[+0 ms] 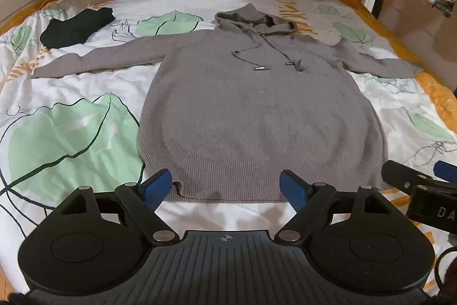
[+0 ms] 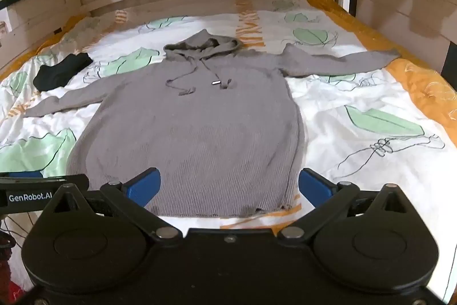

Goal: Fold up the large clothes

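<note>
Hoodie [image 1: 257,110]: lying flat ahead of both grippers.
Left gripper [image 1: 227,185]: hovering spread over hem.
Right gripper [image 2: 230,185]: hovering spread, empty.

left tool [image 1: 227,185] and right tool [image 2: 230,185] tilt downward side by side, jaws spread wide, empty.

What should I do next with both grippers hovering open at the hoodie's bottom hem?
Probably reach the left gripper out to the left sleeve and fold it across the chest. The grey knitted hoodie lies flat, face up, both sleeves spread wide, and the right gripper is open too, holding nothing.
</note>
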`<move>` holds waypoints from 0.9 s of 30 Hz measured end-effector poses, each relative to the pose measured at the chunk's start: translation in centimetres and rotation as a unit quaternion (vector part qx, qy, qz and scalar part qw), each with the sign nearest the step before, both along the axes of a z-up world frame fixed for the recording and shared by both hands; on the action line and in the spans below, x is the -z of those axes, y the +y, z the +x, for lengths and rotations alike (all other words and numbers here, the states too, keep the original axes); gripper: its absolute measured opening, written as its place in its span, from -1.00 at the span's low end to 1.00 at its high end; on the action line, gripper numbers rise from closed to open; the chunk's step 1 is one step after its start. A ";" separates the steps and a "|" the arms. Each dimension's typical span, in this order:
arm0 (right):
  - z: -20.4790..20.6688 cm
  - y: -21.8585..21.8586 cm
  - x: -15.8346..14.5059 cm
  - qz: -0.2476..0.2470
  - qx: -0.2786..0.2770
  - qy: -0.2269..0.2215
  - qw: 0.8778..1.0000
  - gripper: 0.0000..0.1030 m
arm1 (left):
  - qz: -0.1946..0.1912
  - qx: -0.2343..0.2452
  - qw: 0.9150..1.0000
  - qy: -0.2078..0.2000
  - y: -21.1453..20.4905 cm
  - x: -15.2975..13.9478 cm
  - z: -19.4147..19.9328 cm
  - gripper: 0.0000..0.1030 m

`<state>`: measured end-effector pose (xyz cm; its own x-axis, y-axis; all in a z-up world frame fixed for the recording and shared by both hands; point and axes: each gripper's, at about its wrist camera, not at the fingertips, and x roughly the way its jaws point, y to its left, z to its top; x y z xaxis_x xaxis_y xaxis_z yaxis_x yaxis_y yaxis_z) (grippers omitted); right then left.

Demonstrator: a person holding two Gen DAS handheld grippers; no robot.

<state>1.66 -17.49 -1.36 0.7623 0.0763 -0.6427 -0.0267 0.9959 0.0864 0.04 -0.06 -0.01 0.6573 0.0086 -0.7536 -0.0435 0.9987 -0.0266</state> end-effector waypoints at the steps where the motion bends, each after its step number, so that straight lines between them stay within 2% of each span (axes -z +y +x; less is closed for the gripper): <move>1: 0.0 0.0 0.0 0.000 0.002 0.000 1.000 0.99 | 0.002 -0.001 1.000 0.000 0.0 0.0 0.0 0.59; 4: -0.1 0.1 0.0 0.004 0.005 -0.002 1.000 0.99 | 0.003 0.000 1.000 0.001 -0.2 0.4 -0.2 0.59; 6: -0.8 0.4 1.5 0.005 0.006 0.000 1.000 0.99 | 0.004 -0.001 1.000 0.003 -0.3 0.3 -0.1 0.59; 11: -0.9 0.6 2.7 0.015 0.010 0.009 1.000 0.99 | 0.003 -0.001 1.000 0.003 0.0 0.3 -0.1 0.59; 13: 0.0 -0.2 1.7 0.025 0.009 0.025 0.999 0.99 | 0.003 0.000 1.000 0.002 0.0 0.3 -0.1 0.59; 27: 0.2 -0.2 1.5 0.033 0.008 0.034 0.999 0.99 | 0.004 0.002 1.000 0.006 -0.2 0.6 -0.2 0.59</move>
<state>1.90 -17.67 -2.91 0.7191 0.1077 -0.6865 -0.0028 0.9884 0.1522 -0.13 -0.21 -0.59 0.6480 0.0125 -0.7615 -0.0404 0.9990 -0.0179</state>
